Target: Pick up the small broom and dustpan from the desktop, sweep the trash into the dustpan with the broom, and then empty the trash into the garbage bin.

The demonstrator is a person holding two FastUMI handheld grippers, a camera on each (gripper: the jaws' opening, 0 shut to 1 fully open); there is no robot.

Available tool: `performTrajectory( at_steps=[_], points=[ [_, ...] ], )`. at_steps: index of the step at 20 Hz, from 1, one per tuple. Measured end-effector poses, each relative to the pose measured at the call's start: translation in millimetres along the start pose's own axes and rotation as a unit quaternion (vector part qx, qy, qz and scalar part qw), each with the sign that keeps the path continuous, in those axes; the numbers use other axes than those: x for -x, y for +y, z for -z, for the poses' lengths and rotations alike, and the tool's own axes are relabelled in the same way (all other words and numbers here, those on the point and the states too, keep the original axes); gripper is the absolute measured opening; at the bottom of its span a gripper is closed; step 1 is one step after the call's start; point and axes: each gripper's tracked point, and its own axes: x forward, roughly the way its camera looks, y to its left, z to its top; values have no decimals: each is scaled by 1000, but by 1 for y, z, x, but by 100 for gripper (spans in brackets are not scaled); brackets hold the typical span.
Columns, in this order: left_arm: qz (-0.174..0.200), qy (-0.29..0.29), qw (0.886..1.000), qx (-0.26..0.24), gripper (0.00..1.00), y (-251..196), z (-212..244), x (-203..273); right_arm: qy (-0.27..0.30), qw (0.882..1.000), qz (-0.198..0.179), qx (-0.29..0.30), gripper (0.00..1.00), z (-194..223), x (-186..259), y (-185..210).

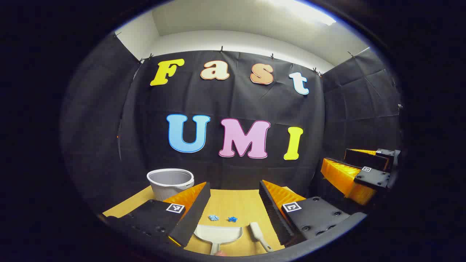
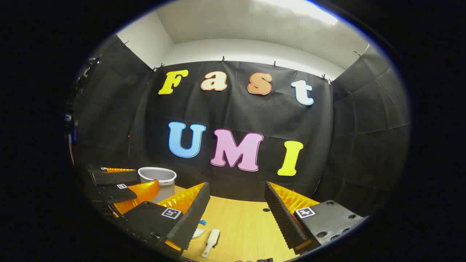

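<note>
So nothing's grabbed yet: both hand-held grippers, left [image 1: 233,207] and right [image 2: 236,209], hover with fingers spread wide. Dustpan [image 1: 217,234] and small broom [image 1: 259,236] lie on the desk [image 1: 236,203] just under the left one, trash [image 1: 222,218] beyond, garbage bin [image 1: 170,182] far-left. Next I'd drop down onto the handles.

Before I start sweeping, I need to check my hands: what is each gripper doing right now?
Left gripper: open, holding nothing, above the dustpan and broom.
Right gripper: open, holding nothing, over the table.
</note>
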Motion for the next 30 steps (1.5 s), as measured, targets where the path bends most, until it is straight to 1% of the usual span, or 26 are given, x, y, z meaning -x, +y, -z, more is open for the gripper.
performTrajectory(
  at_steps=[3,5,6,9,11,12,17,24,25,26,28,29,30],
  points=[
    [-3,10,1000,12,80,-1,6,-2,4,1000,-3,-3,87,3,-2,-3],
    [-5,10,1000,8,79,-1,6,-3,6,1000,1,-2,87,6,-2,-9],
    [-4,8,1000,4,80,-2,6,-5,9,1000,3,-3,87,7,-2,-12],
    [2,6,1000,1,80,-8,6,-9,16,1000,15,-8,87,12,-3,-22],
    [13,7,1000,4,80,-17,7,-13,21,999,22,-9,87,16,-2,-28],
    [20,9,1000,3,80,-22,9,-15,22,999,25,-7,97,17,1,-31],
    [46,6,999,-10,79,-40,7,-22,26,999,42,0,97,19,6,-43],
    [39,8,999,-15,80,-38,10,-17,23,999,40,2,97,19,7,-39],
    [36,8,999,-16,80,-36,10,-16,22,999,38,2,87,19,7,-39],
    [32,7,999,-17,80,-34,9,-15,20,999,34,1,87,17,6,-37],
    [25,7,1000,-18,80,-29,9,-14,18,999,30,1,88,16,6,-33],
    [22,7,1000,-18,80,-28,8,-13,18,999,27,1,97,16,5,-31],
    [20,7,1000,-19,80,-27,9,-11,19,1000,25,0,87,17,5,-28]
  ],
)
